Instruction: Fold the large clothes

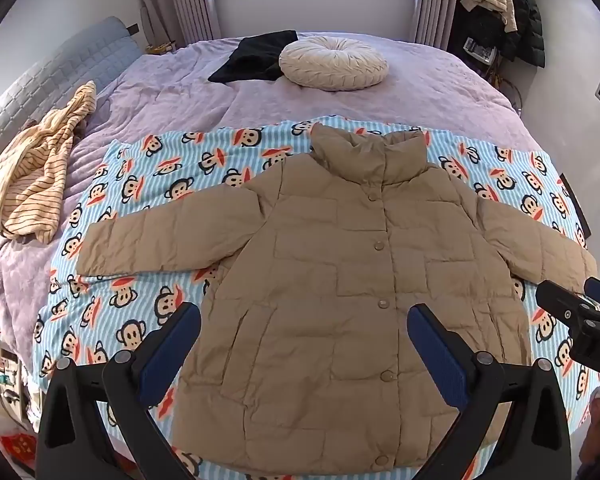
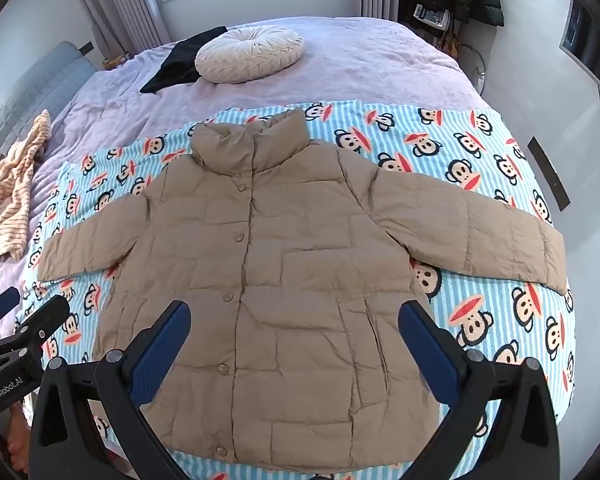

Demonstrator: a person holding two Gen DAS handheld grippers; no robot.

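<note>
The jacket [image 1: 340, 280] lies face up on the monkey blanket [image 1: 148, 184] at the near end of the bed [image 1: 380, 96], buttoned down the front, collar standing, both sleeves spread out to the sides. Nothing is folded yet. It is a tan quilted puffer, stitched into blocky panels, with a smooth, faintly creased shell that looks slippery; I would judge it light and very soft, springy enough to puff back open after a fold, so each fold will likely want pressing down. The best holds look like the cuffs, where the fabric is thin and flat, then the hem corners; the padded body would be hard to pinch. The left gripper [image 1: 304, 344] hangs above the lower front with its blue ribbed pads spread wide, holding nothing, and the right gripper [image 2: 294, 340] does the same, jaws apart and empty over the hem area. The blanket is fleecy-looking, pale blue stripes with cartoon monkey faces, laid over a lilac quilted cover. Farther up sit a round pleated cream cushion [image 1: 332, 64] and a black cloth [image 1: 256, 56] touching it. A yellow striped garment [image 1: 36, 184] is crumpled at the left edge of the bed, well apart from the jacket.
</note>
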